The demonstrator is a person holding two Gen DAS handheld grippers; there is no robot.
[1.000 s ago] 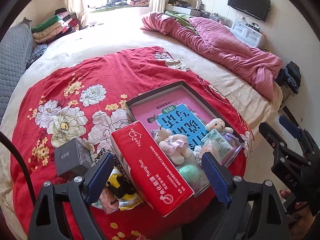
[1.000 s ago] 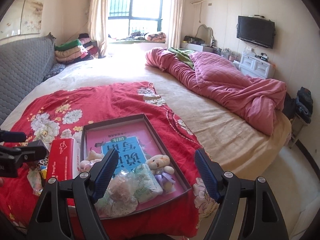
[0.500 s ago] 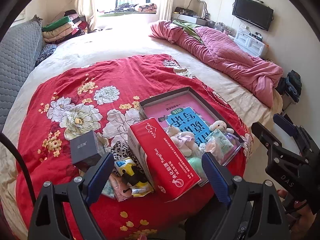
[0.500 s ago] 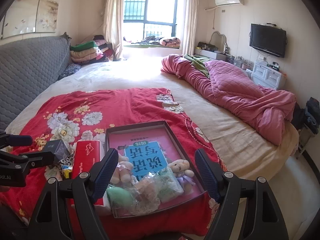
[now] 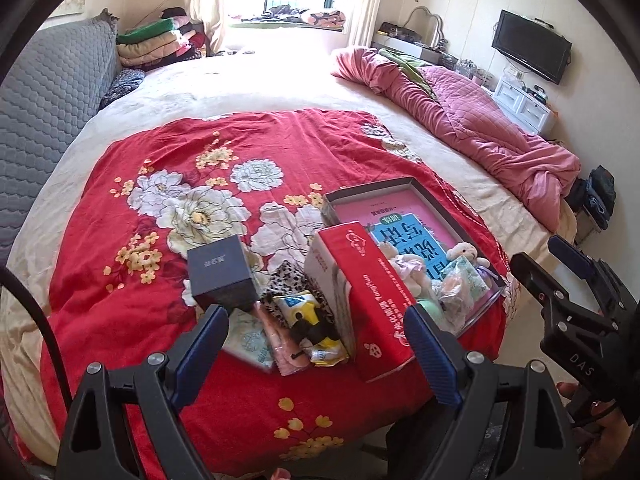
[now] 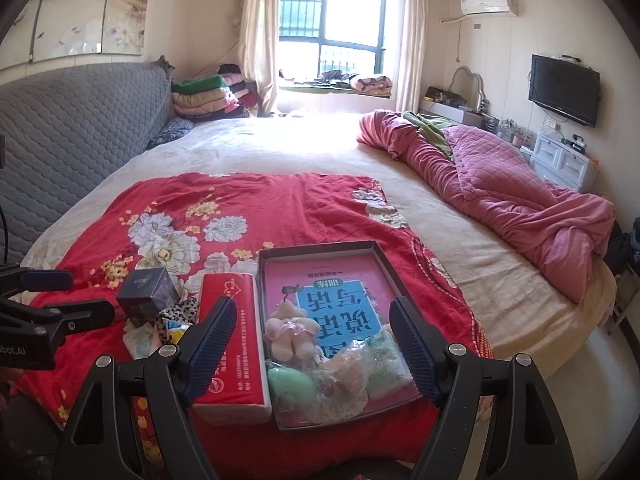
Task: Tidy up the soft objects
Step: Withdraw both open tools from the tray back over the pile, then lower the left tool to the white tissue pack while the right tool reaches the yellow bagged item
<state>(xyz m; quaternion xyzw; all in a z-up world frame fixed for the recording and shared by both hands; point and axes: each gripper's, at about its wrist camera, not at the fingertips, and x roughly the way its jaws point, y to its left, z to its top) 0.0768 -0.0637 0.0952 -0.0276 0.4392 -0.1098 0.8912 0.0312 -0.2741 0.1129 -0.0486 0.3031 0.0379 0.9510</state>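
Both the left tool and right tool are held agape, empty. Plush toys are seen inside the shallow box on the red floral bedspread.

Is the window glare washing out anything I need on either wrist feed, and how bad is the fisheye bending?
Left wrist view: the far bed sheet is blown out white; tray and red tissue pack are evenly lit and sharp. Right wrist view: glare stays near the window; the plush doll is clear. Both views bend at the edges.
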